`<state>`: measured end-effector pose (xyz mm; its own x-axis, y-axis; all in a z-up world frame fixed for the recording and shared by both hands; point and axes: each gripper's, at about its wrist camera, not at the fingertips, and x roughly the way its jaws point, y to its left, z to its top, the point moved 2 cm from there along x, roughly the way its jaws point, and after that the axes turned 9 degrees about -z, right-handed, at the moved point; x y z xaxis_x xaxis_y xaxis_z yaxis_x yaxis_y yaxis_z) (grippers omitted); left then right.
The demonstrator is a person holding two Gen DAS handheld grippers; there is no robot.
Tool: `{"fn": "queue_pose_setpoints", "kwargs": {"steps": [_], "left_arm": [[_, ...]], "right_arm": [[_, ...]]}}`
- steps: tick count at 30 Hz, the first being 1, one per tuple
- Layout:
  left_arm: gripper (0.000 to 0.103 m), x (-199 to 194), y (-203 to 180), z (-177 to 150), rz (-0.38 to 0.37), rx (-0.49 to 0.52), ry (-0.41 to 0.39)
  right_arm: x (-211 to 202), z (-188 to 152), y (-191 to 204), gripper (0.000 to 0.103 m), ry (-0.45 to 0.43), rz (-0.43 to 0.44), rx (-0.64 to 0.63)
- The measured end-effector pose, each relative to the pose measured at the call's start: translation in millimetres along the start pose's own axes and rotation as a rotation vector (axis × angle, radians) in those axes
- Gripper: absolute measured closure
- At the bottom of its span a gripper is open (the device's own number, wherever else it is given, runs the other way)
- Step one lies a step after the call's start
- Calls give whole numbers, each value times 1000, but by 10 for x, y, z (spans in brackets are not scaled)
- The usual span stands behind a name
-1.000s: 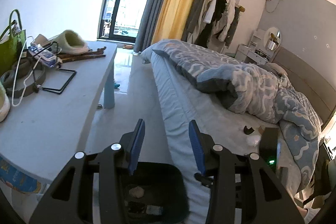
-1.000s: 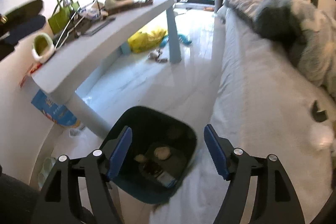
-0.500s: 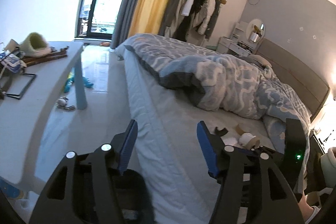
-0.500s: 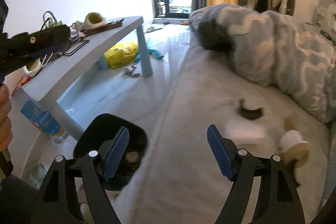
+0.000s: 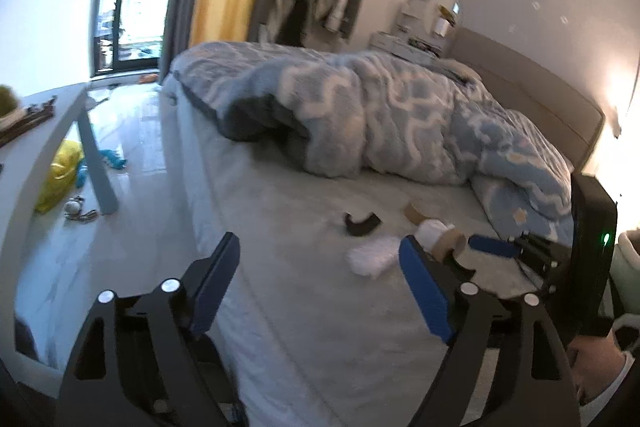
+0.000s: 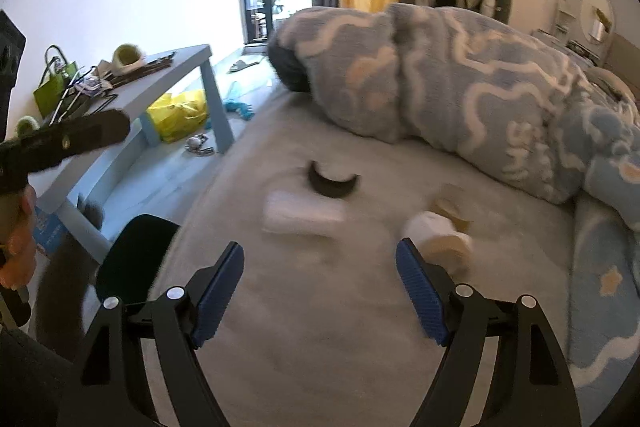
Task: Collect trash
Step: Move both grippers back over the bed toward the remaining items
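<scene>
Both views have swung from the bin onto the bed. Leftmost stands the cluttered tabletop, a yellow bag beneath. Left gripper and right gripper hover with fingers wide, empty. Between them and the quilt lie a tissue wad, a black strip and a paper roll.

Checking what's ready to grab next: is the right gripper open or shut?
Open. In its own wrist view the right gripper has its blue pads spread wide with nothing between them, over the bed sheet.
</scene>
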<state>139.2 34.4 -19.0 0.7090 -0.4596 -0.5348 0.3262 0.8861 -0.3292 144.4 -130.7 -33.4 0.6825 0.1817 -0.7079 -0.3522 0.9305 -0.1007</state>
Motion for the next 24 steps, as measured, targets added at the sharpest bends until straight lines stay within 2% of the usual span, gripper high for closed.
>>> {"fn": "queue_pose_setpoints", "kwargs": {"steps": [6,11,19,24], "left_arm": [[10,311,-186,-59,-10,24,46],[7,577,-307,-118,11,34,96],[7,1002,-364,-243,74,15,193],[6,1187,-402,-269,79,-16,225]], "right_arm": [[-14,-121,-360,24,13,-19,52],[19,-229,-582,16,32,-30,70],[108,-376,-764,15,70,-27,92],[149,-446,-809,15,87,-22,91]]}}
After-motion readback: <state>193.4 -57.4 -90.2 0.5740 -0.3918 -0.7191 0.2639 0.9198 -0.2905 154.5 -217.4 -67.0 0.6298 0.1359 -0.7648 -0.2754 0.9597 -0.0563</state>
